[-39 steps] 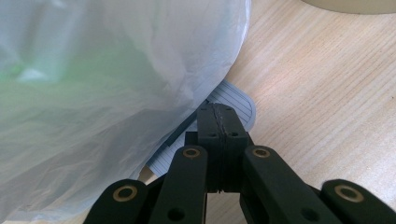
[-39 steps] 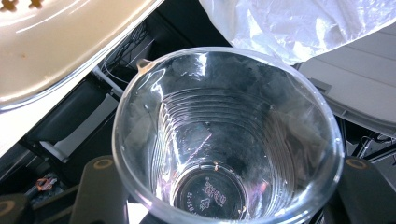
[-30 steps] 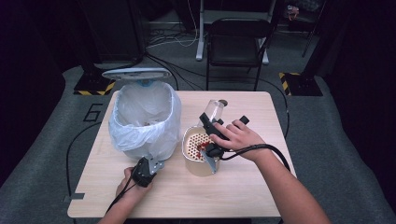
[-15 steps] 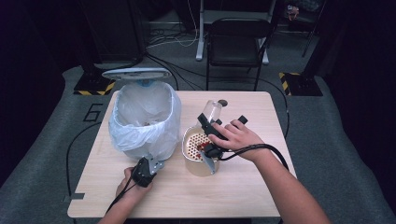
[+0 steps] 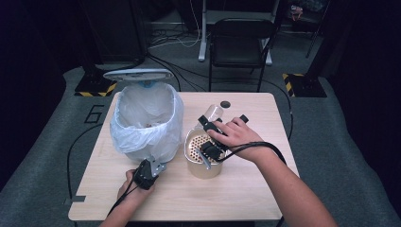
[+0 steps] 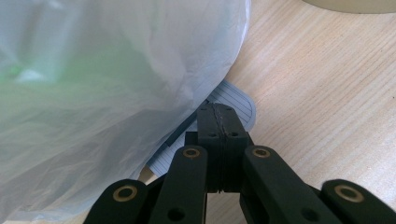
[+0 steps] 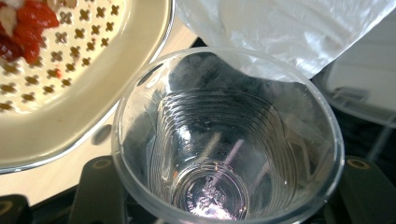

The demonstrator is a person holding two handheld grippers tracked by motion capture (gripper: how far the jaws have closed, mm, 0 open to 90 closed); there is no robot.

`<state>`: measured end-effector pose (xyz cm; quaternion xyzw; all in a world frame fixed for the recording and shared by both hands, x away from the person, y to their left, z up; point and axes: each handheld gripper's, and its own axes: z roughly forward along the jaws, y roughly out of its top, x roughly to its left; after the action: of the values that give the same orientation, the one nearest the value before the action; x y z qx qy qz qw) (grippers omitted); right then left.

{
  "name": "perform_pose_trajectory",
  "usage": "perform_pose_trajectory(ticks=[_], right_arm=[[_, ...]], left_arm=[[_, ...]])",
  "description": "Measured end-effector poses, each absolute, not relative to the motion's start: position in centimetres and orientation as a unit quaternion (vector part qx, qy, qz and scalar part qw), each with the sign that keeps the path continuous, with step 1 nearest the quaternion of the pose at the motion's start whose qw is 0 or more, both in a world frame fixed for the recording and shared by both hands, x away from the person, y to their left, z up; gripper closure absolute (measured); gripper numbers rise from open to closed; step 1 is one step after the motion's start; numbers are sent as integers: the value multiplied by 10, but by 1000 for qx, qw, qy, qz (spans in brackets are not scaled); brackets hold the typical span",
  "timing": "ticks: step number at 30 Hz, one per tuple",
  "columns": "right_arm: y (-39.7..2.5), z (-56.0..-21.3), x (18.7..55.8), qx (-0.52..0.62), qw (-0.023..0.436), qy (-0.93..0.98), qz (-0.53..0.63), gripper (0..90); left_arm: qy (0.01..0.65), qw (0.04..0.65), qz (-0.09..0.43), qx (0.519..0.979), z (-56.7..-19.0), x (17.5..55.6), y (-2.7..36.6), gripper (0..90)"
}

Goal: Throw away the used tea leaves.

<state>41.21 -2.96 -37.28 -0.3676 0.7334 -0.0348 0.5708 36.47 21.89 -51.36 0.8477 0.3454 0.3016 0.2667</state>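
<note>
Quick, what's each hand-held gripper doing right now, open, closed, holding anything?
Left hand-held gripper: closed, holding nothing, at the bin's pedal.
Right hand-held gripper: closed around a clear plastic cup, beside the strainer.

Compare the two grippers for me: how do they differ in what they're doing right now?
The right gripper is shut on a clear plastic cup, held tilted beside the cream strainer pot; the left gripper has its jaws closed together with nothing between them. The right gripper is raised above the table; the left gripper sits low, its tip on the grey pedal at the foot of the bagged bin. Both are black and hand-held.
</note>
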Motion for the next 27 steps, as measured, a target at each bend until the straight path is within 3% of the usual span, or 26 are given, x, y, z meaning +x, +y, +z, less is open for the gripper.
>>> perform_pose_trajectory(ticks=[1, 3, 4, 7, 11, 14, 19, 27], right_arm=[[-28, -366, 415, -361, 552, 751, -27, 377], [-35, -382, 427, -310, 536, 777, 115, 377], [-24, -367, 431, -381, 527, 755, 90, 377], [-23, -358, 424, -333, 507, 793, 57, 378], [-21, -350, 431, -287, 456, 837, 96, 380], [-21, -348, 434, -280, 444, 845, 107, 380], [-25, -340, 441, -203, 359, 903, 117, 383], [-28, -334, 447, -117, 284, 939, 154, 388]], left_arm=[[346, 267, 302, 847, -514, 365, 219, 898], [346, 266, 304, 847, -514, 364, 219, 898], [342, 264, 306, 848, -513, 365, 219, 898], [341, 263, 307, 849, -513, 365, 219, 898], [343, 260, 309, 848, -513, 365, 219, 898], [349, 265, 305, 846, -514, 364, 218, 898], [350, 263, 305, 846, -513, 364, 219, 898], [340, 260, 308, 850, -512, 366, 220, 898]])
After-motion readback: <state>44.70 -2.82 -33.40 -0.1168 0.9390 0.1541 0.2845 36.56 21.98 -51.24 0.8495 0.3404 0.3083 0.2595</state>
